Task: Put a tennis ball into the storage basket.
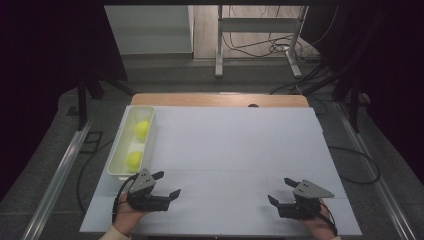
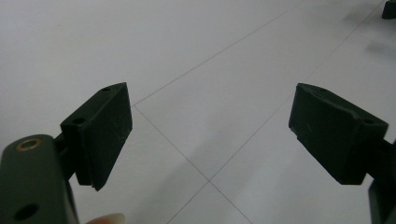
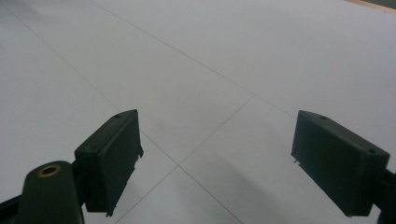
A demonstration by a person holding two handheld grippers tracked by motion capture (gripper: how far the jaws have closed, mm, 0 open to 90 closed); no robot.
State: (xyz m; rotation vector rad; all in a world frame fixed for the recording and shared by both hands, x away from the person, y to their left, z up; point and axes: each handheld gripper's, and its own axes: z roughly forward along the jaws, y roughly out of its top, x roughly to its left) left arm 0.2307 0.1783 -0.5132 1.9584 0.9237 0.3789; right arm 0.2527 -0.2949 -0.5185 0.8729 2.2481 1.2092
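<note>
Fingers (image 2: 100,133) of both grippers spread, holding nothing, no writing legible.

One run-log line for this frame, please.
left tool: open, empty | right tool: open, empty | two yellow balls in white tray

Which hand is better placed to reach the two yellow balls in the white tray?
Left. The left tongs rest open on the white table sheet right beside the near end of the white plastic tray holding the yellow balls. The right tongs, also open, sit across the sheet.
</note>
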